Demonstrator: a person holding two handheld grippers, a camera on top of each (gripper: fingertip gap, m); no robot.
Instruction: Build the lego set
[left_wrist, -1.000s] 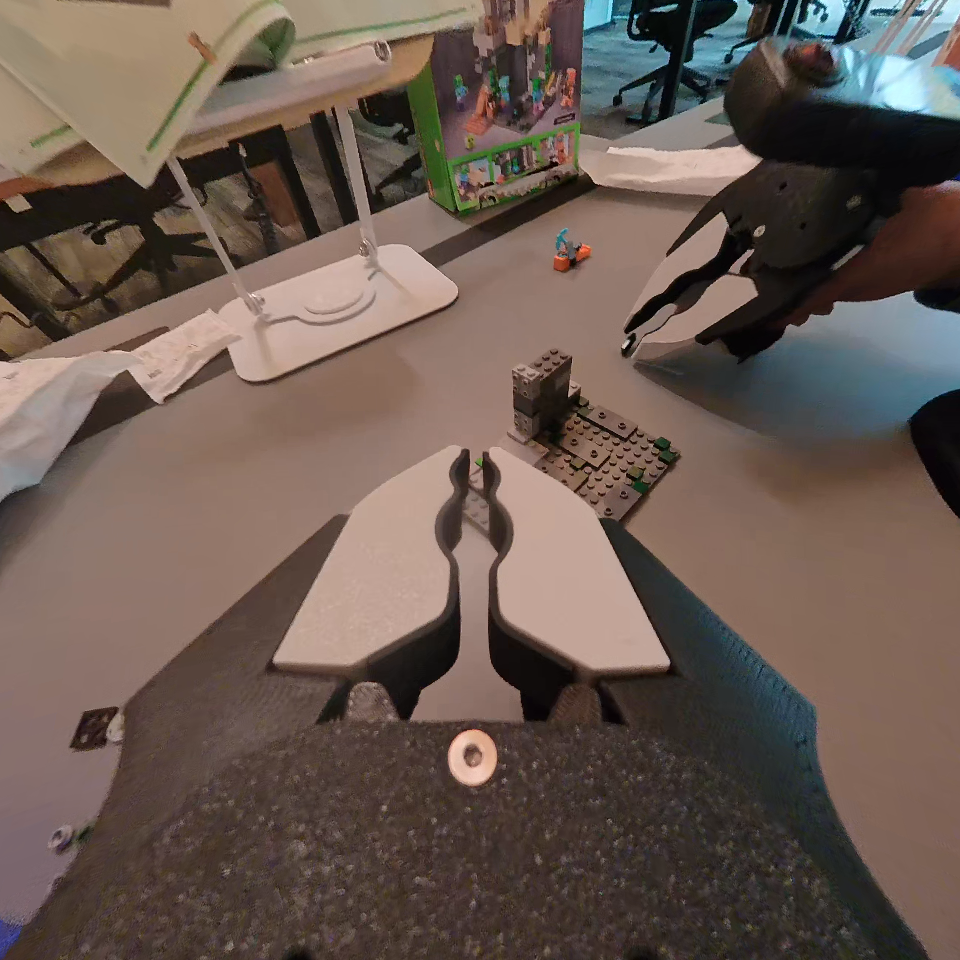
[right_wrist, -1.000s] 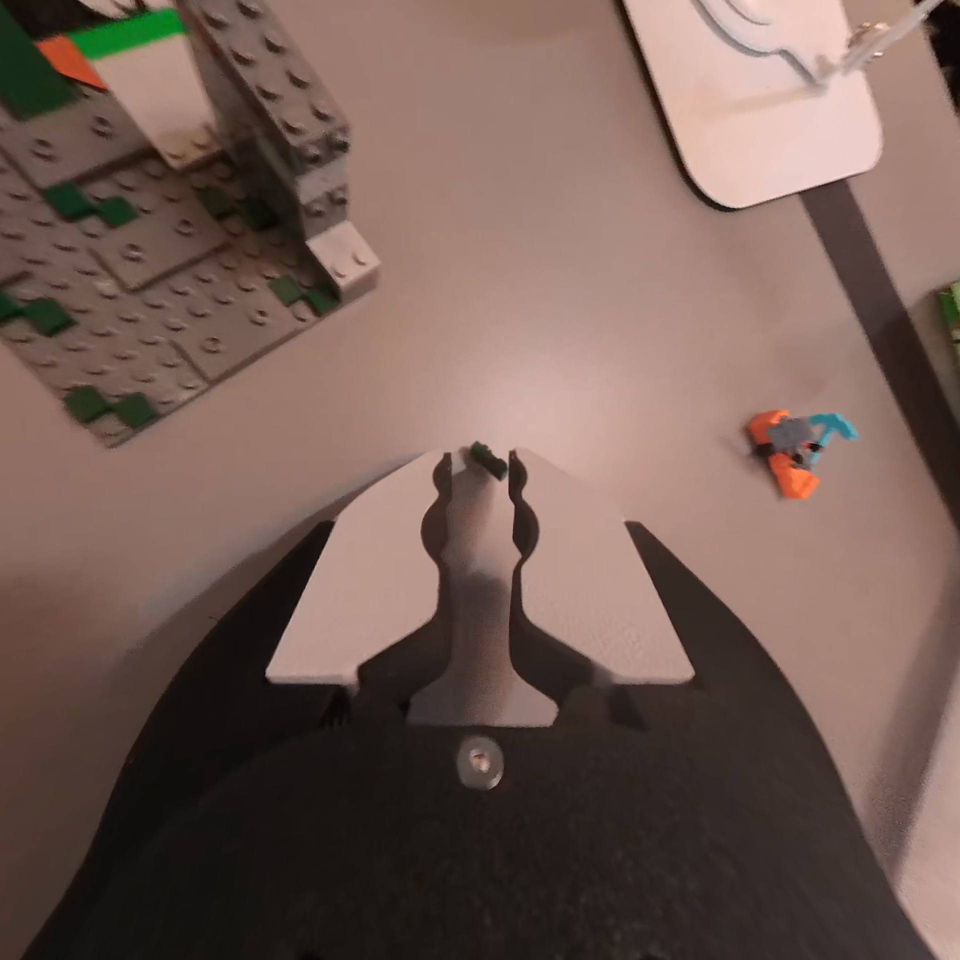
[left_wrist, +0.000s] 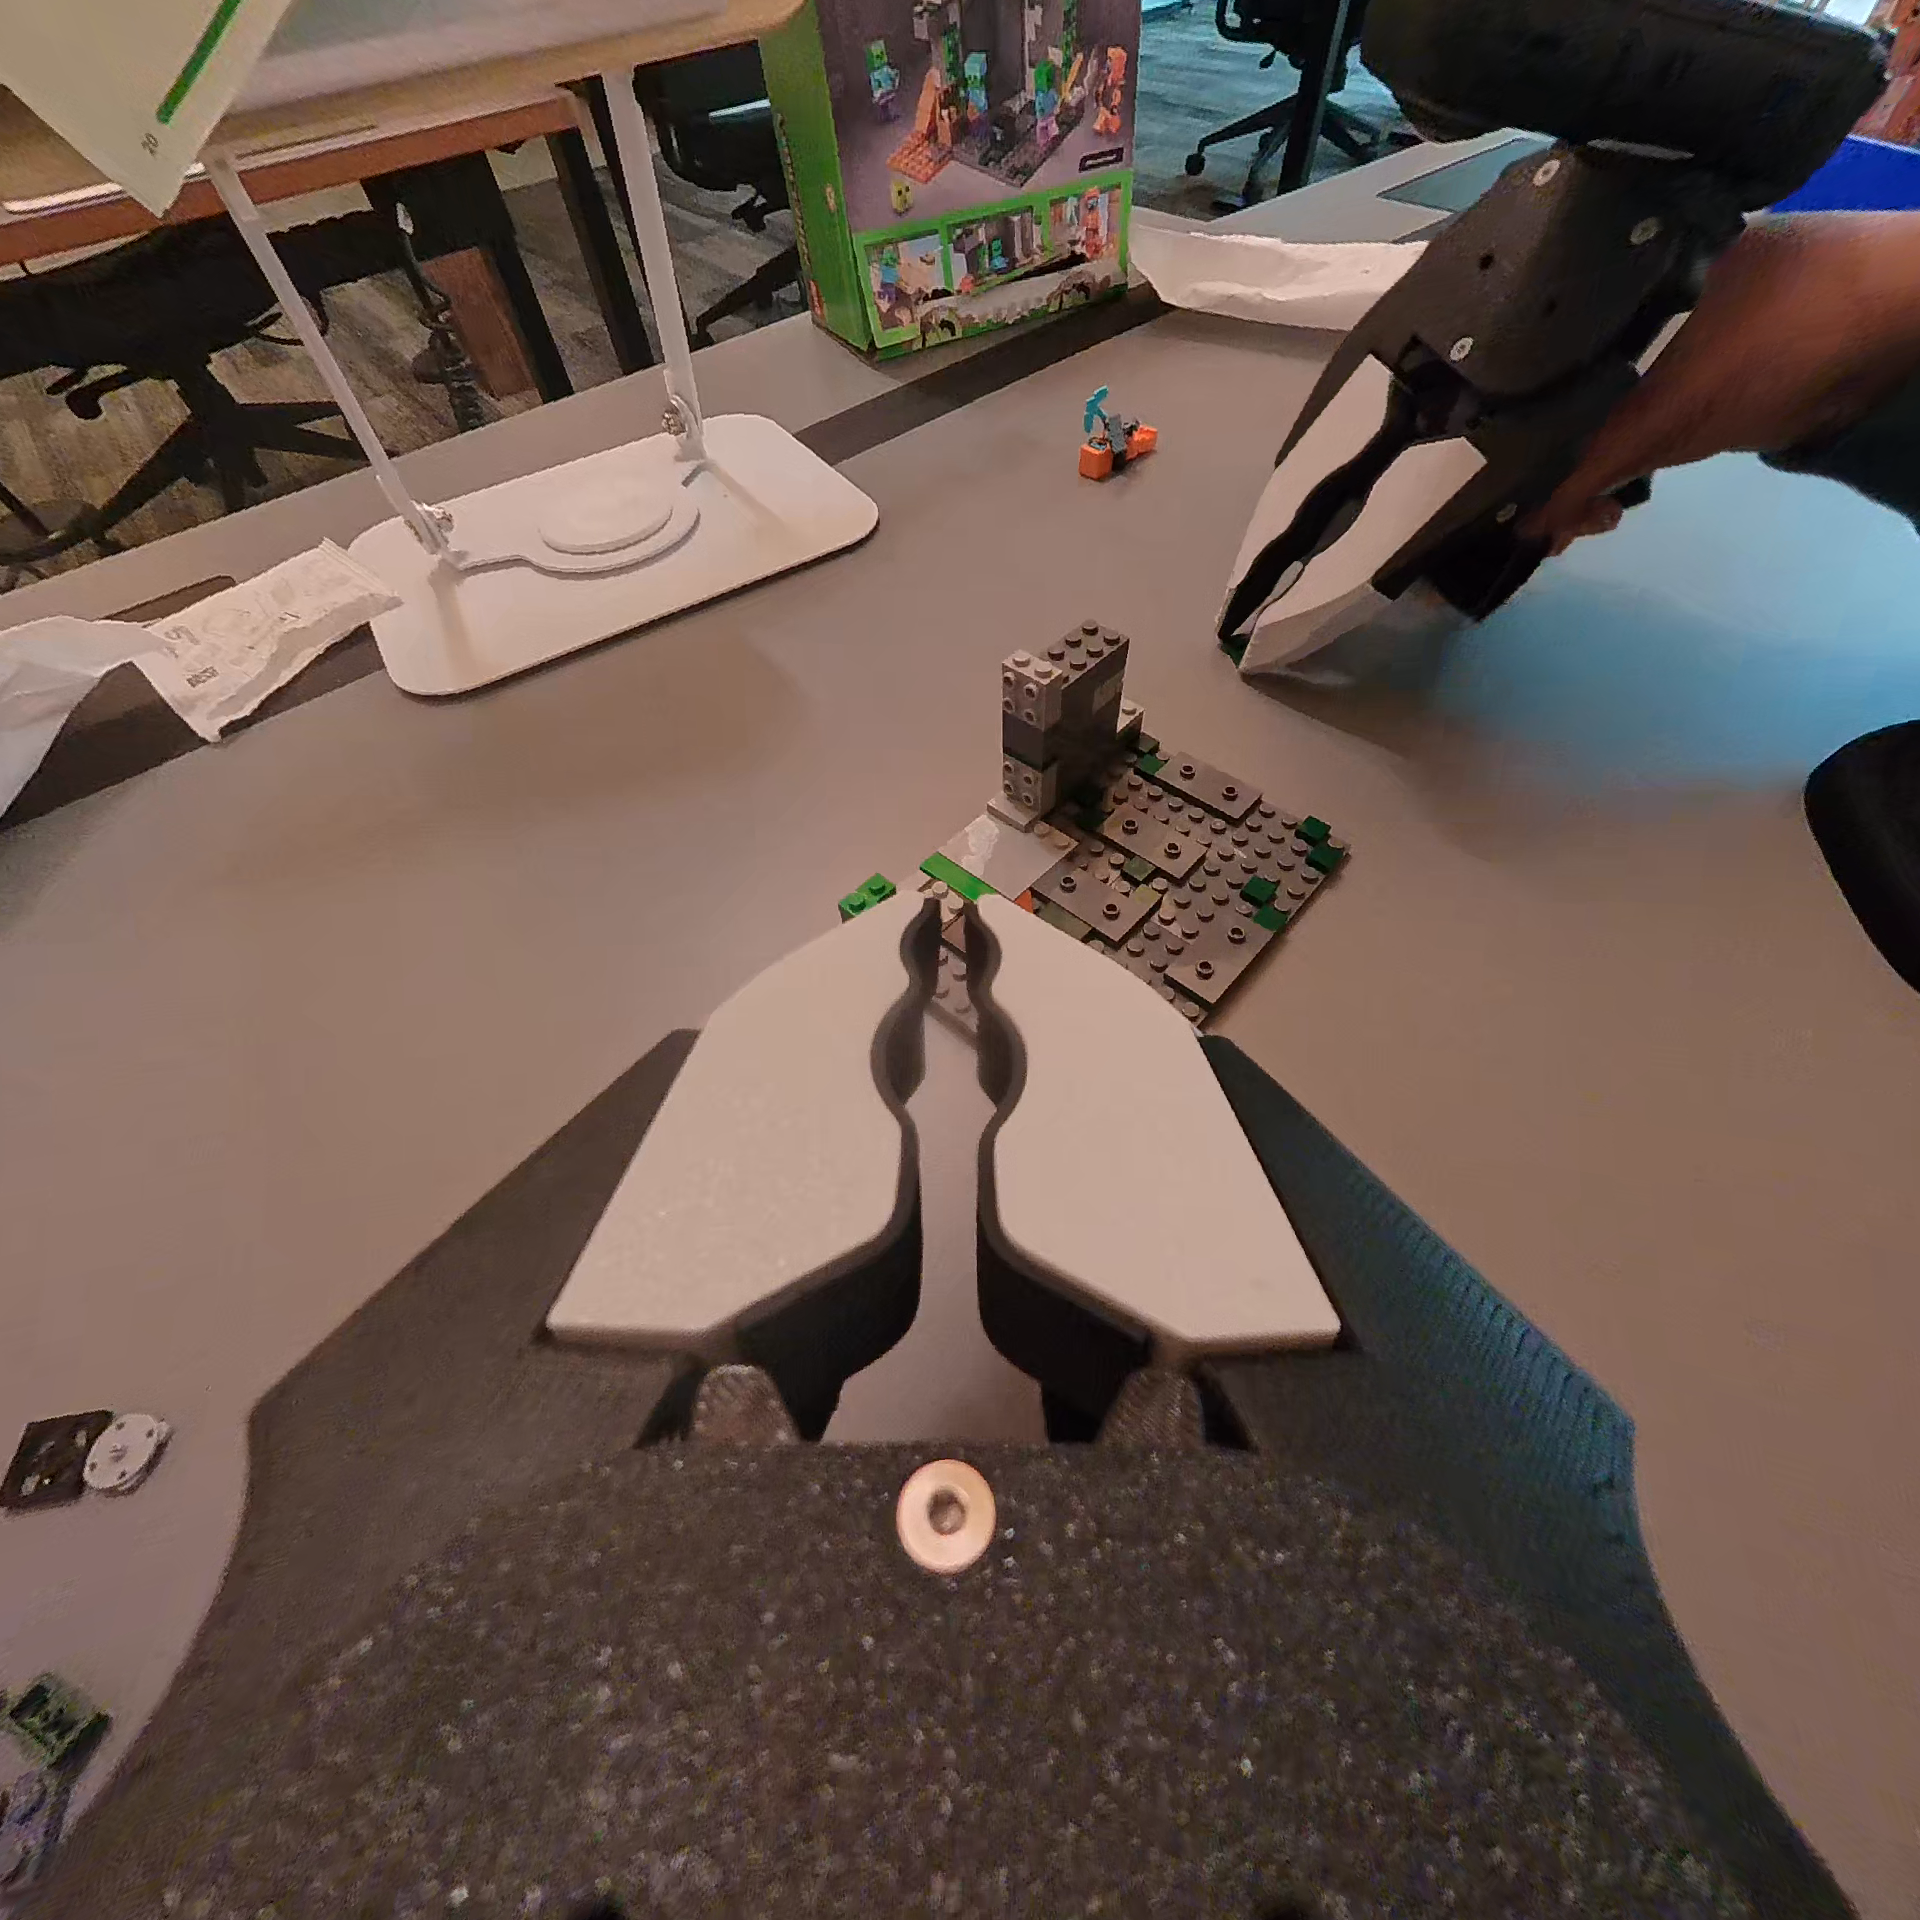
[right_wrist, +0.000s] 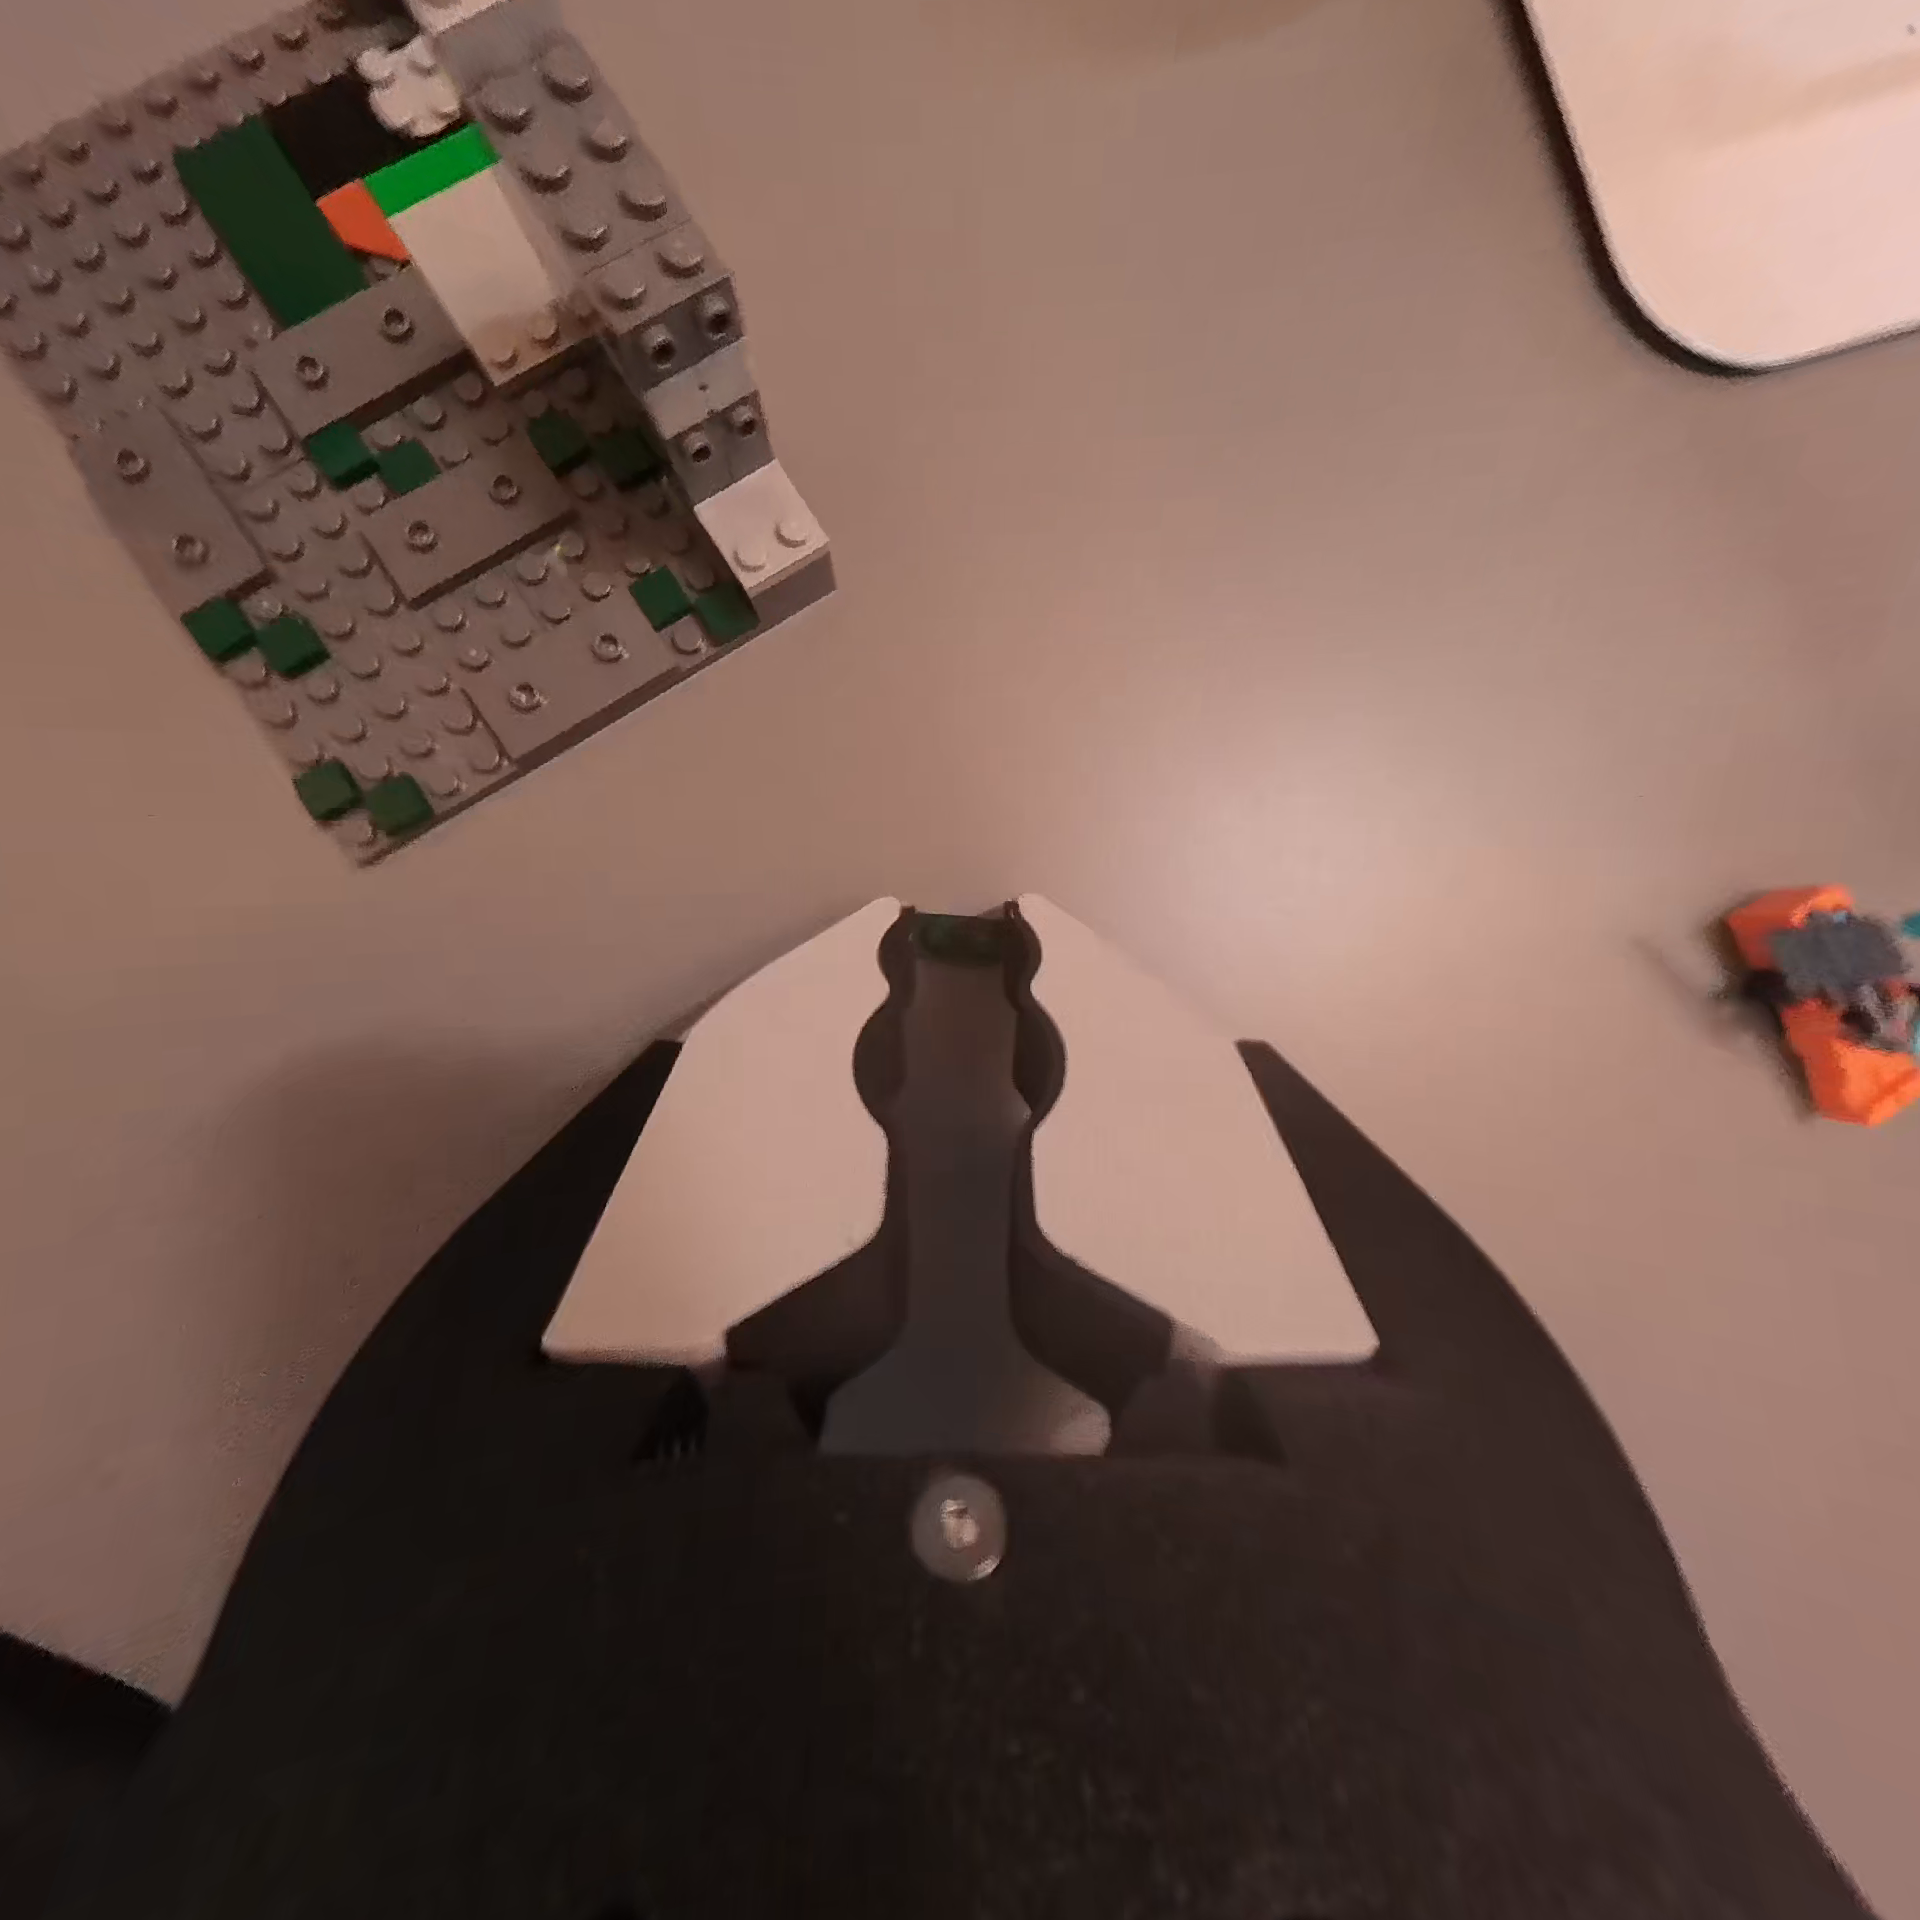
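Note:
The lego build is a grey studded baseplate (left_wrist: 1195, 914) with dark green tiles and a grey tower (left_wrist: 1060, 717) at its far corner. It also shows in the right wrist view (right_wrist: 436, 561). My left gripper (left_wrist: 951, 914) is closed to a narrow gap on the near left corner of the baseplate. My right gripper (right_wrist: 956, 920) is shut on a small dark green piece (right_wrist: 951, 935). In the left wrist view my right gripper (left_wrist: 1242, 639) has its tips down at the table, right of the tower and apart from the build.
An orange and teal minifigure (left_wrist: 1114, 442) (right_wrist: 1829, 1029) lies beyond the build. The lego box (left_wrist: 977, 177), a white stand base (left_wrist: 623, 540) and torn paper bags (left_wrist: 208, 655) sit farther back. A small bright green brick (left_wrist: 868, 896) lies beside the plate. Loose parts (left_wrist: 83, 1455) lie near left. Tip to tip, the grippers are about 25 cm apart.
The green piece, tilted between my right fingertips before, now lies square across them. My right gripper has shifted slightly, with more of the build in its view. My left gripper stays at the plate corner.

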